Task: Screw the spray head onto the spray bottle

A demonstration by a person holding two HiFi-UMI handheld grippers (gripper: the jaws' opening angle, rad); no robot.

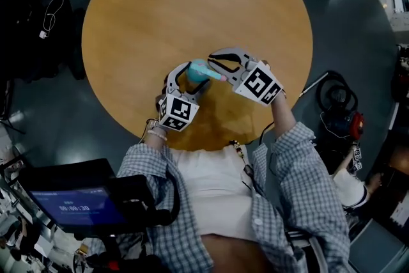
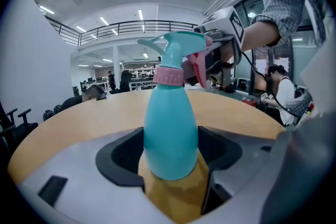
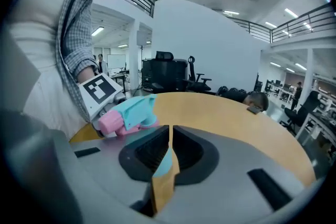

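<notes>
left gripper [image 2: 171, 153] clamps spray bottle [image 2: 170, 128], spray head [image 2: 176, 47] atop.

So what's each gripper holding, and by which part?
Left gripper grips the spray bottle by its lower body. Right gripper is shut, empty.

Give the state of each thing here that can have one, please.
left gripper: shut on the spray bottle.
spray bottle: upright.
spray head: on the bottle's neck; how tight, cannot tell.
right gripper: shut, empty, beside the spray head.
</notes>
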